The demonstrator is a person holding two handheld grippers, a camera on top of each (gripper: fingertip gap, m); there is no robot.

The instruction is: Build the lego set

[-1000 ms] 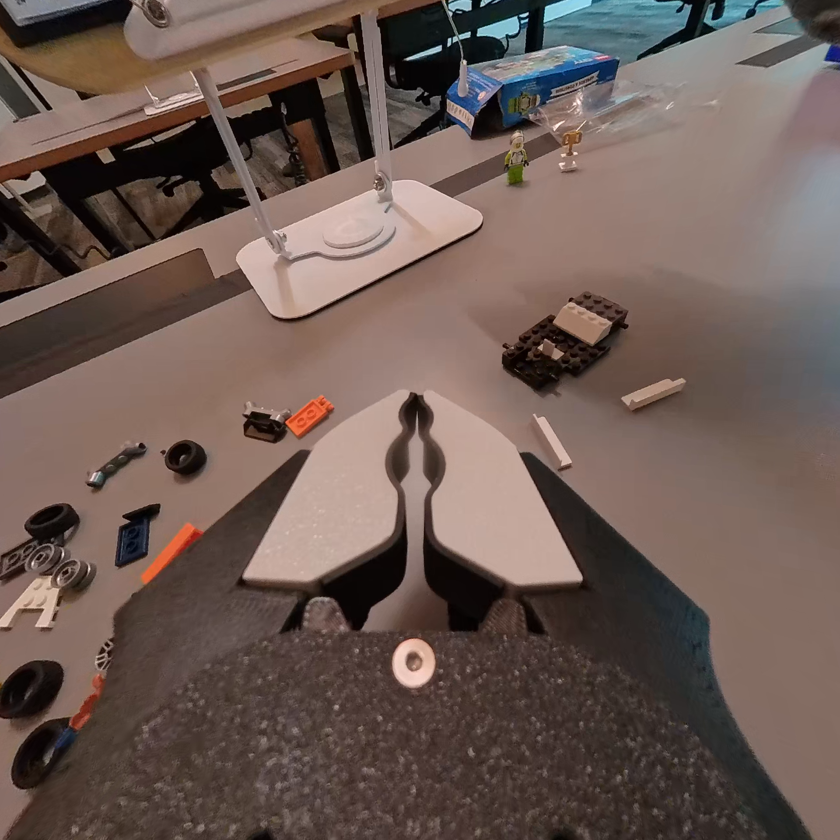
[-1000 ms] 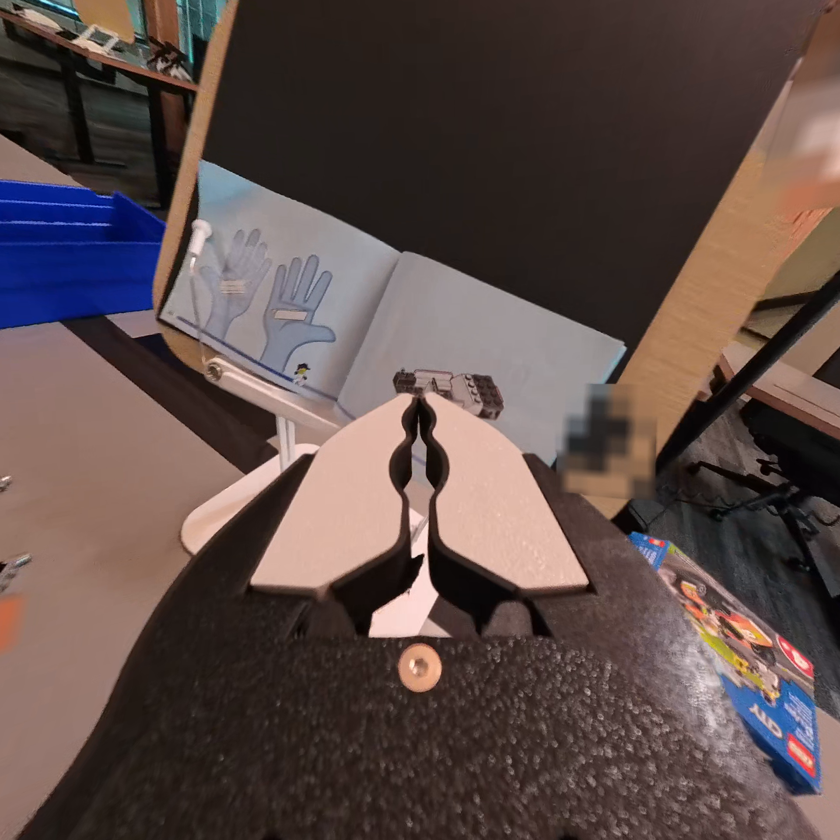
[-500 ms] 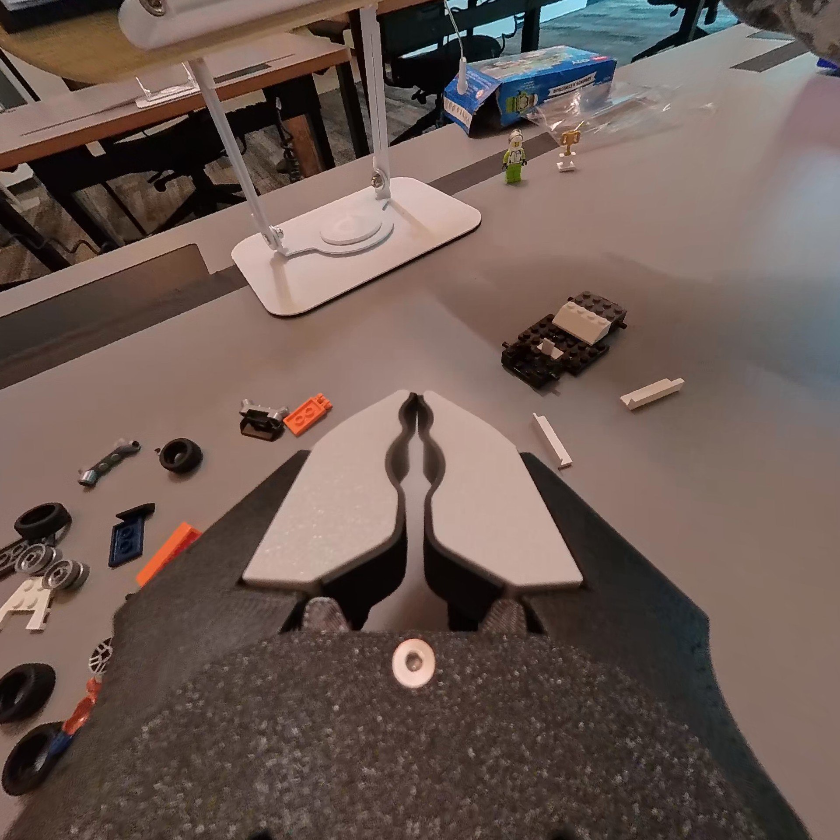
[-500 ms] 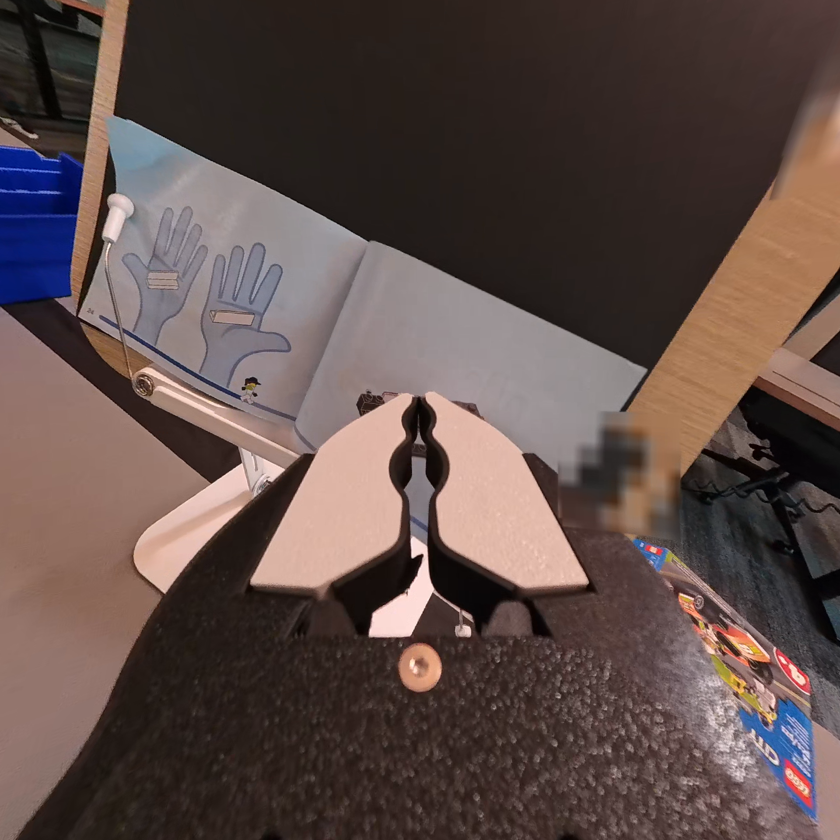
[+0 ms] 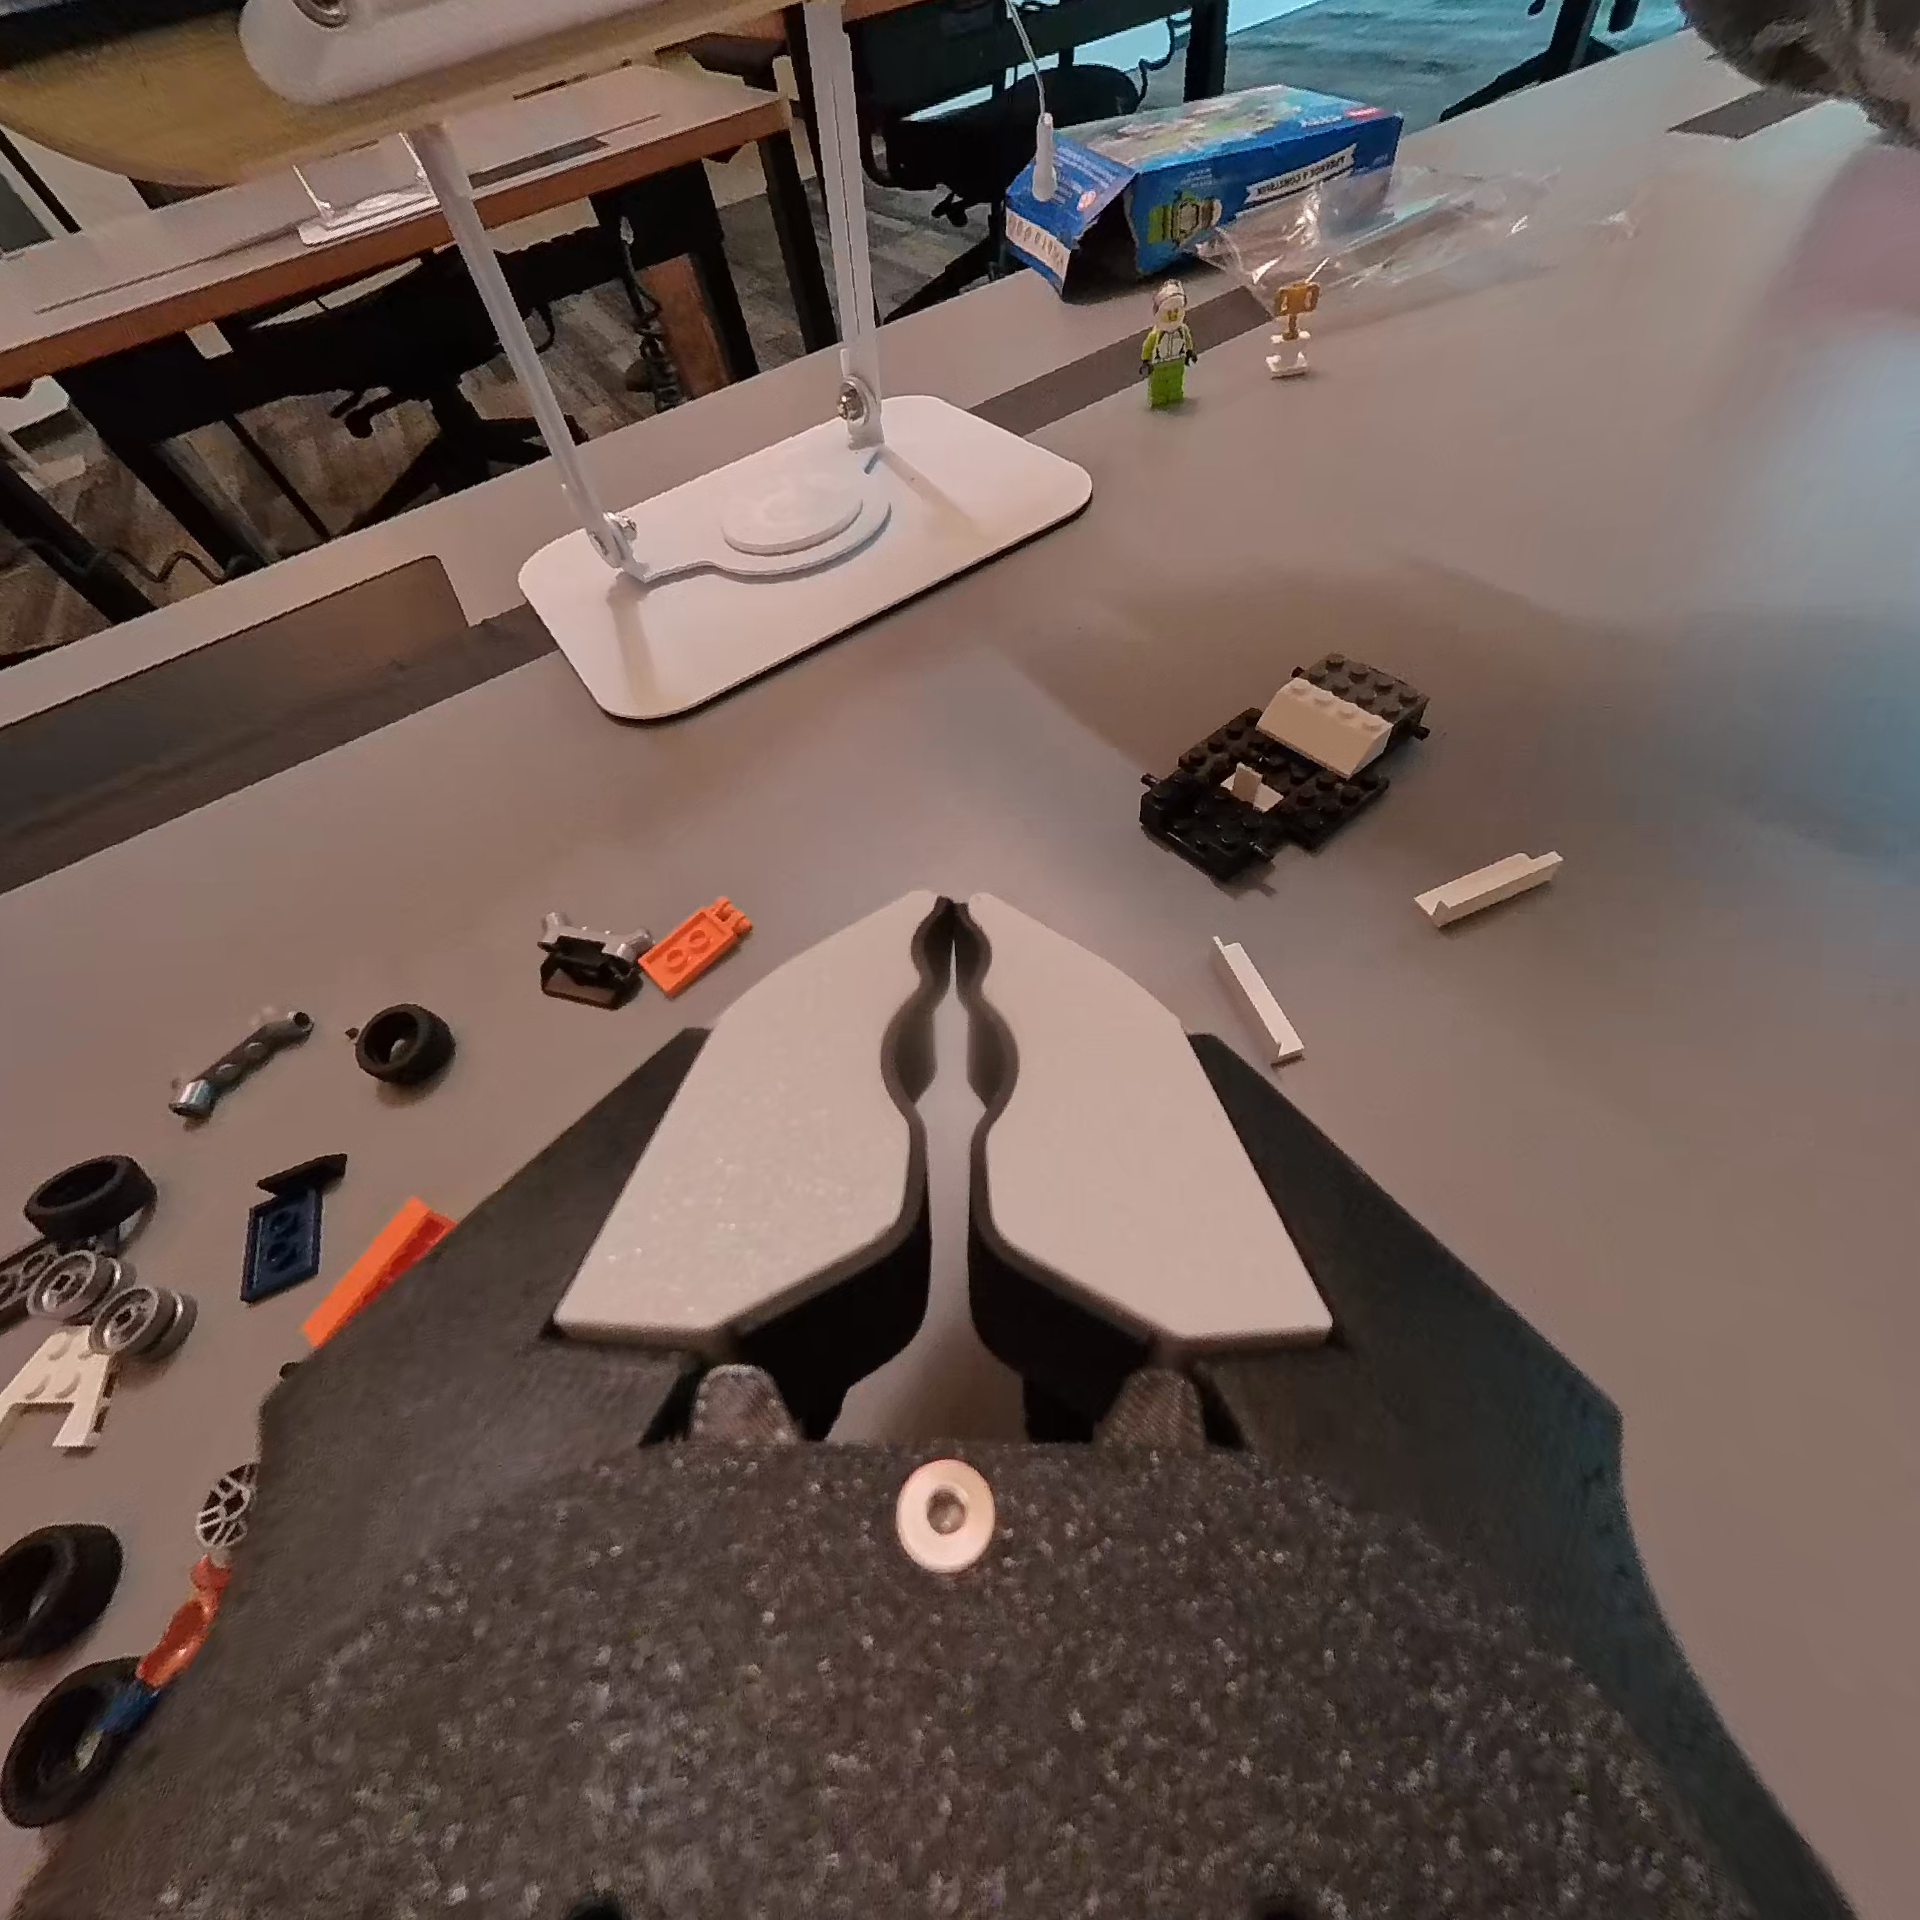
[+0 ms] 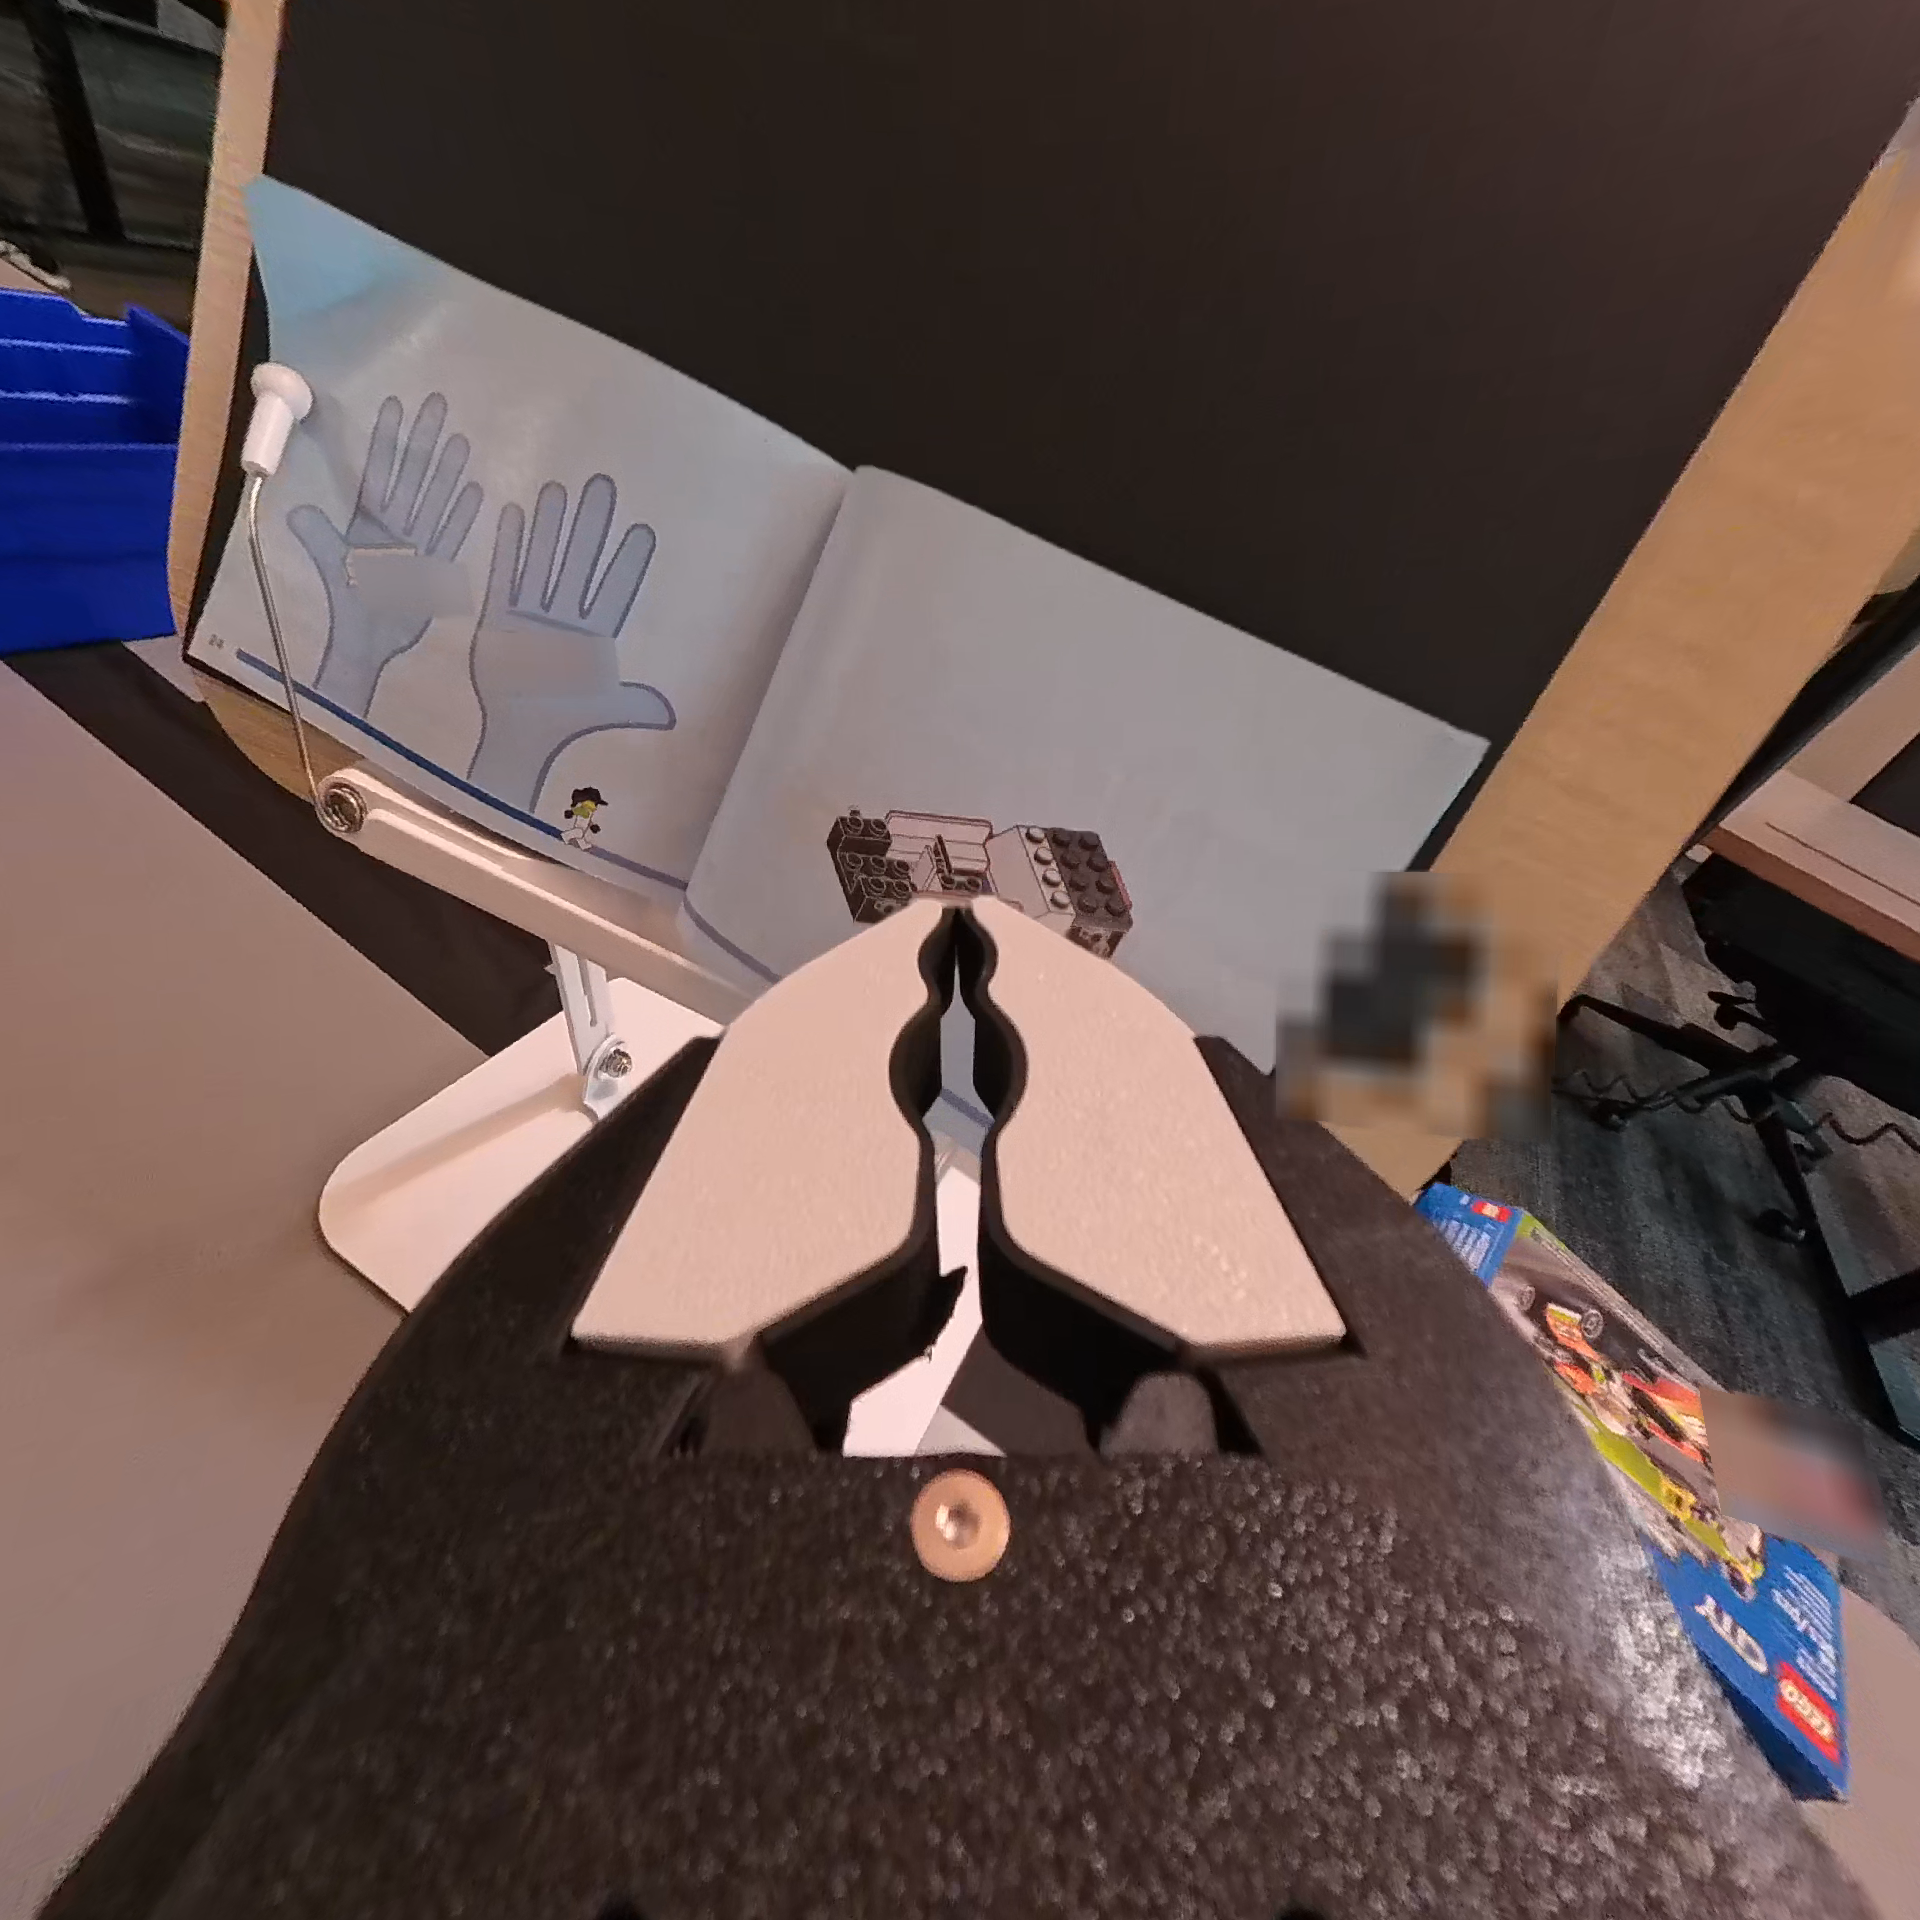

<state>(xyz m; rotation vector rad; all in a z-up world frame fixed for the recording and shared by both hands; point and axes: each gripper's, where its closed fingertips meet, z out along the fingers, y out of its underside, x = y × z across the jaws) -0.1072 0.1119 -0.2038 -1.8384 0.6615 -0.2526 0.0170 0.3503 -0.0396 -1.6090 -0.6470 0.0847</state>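
Grey desk (image 5: 1507, 1195), loose parts left, chassis (image 5: 1283, 779) far right. Both tongs (image 5: 951, 909) (image 6: 954, 914) clenched, empty. Booklet (image 6: 1039, 727) partly hidden; top-right corner blurred.

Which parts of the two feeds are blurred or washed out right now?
Left wrist view: the top-right corner smears into a pale blur, while the black lego car base stays sharp and the loose black tyres at the left edge soften. Right wrist view: the open instruction booklet is readable, and the blue lego box carries glare.
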